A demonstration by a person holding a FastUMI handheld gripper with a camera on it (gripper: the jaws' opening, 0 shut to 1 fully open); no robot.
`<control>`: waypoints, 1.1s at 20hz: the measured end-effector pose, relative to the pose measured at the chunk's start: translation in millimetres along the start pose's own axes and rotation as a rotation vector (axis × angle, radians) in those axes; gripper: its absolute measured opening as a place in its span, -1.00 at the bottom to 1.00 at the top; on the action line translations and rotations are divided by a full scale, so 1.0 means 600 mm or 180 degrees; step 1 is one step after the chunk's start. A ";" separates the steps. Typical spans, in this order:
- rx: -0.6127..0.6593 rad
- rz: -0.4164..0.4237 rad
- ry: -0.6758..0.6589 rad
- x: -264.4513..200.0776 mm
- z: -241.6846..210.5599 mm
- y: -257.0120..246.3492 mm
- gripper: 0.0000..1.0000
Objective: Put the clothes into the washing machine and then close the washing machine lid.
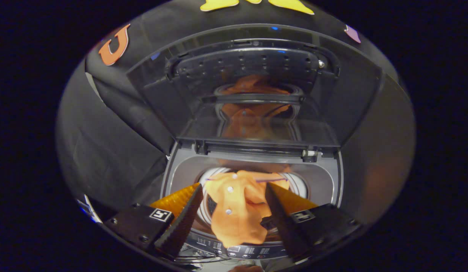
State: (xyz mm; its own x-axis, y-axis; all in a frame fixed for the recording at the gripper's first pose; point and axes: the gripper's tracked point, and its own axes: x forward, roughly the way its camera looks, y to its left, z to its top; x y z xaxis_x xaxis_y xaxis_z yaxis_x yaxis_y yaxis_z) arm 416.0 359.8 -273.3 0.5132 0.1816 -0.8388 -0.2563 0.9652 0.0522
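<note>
Orange garment half into the open washer, lid still up.

Gripper view: the washing machine (253,177) stands open just ahead, its lid (253,87) raised upright behind the drum opening, the glass mirroring the orange cloth below. The orange shirt (237,211) with white buttons lies across the near rim of the drum, part of it sagging over the front edge toward the control panel (234,249), the rest inside the opening. The gripper (234,200) hovers above that rim with its fingers spread apart, the shirt between them but not pinched. By my reading, the garment is released yet not fully in; it wants pushing off the rim into the drum, and the lid then needs closing.
</note>
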 end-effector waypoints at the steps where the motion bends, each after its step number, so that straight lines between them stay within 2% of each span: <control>1: 0.0013 -0.0059 -0.0002 0.000 0.002 -0.001 1.00; 7: -0.0072 -0.0111 0.0025 -0.019 0.011 -0.005 0.98; 15: -0.0211 -0.0114 -0.0136 -0.098 0.059 0.013 0.98; 22: -0.0183 -0.0020 -0.0492 -0.196 0.157 0.025 0.99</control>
State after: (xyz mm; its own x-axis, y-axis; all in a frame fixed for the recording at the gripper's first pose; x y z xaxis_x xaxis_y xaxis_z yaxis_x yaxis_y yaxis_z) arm 429.1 371.0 -122.9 0.6338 0.2066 -0.7454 -0.2968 0.9549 0.0123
